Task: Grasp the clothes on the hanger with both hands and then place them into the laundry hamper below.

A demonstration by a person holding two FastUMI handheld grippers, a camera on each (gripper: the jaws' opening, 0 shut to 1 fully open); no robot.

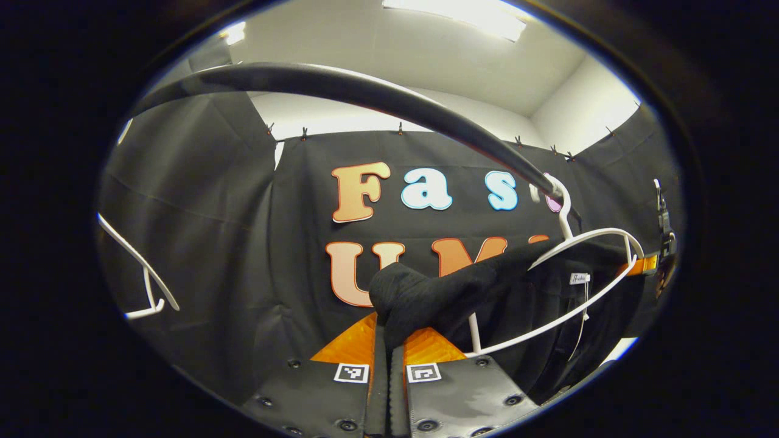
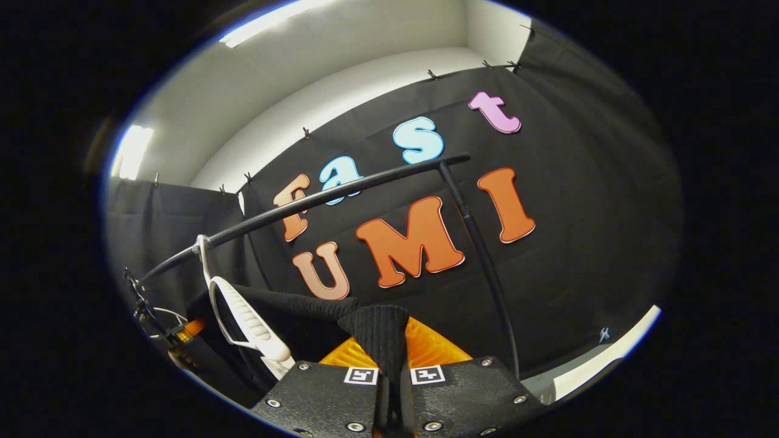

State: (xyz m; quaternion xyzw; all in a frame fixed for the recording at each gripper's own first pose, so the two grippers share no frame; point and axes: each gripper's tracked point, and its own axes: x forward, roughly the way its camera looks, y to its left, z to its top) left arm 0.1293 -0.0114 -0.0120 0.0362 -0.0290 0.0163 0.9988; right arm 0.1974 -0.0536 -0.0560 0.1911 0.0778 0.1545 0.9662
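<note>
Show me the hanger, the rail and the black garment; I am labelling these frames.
white hanger [image 1: 584, 234], left gripper view, on its upper arm.
black rail [image 2: 341, 193], right gripper view, on its middle stretch.
black garment [image 1: 420, 292], left gripper view, on the bunched fabric above the fingers.

Black rail [image 1: 365, 91], ceiling light [image 1: 468, 15]

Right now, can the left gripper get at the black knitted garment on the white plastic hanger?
Probably yes: the left gripper already looks shut on the black knitted garment, beside the white plastic hanger.
</note>
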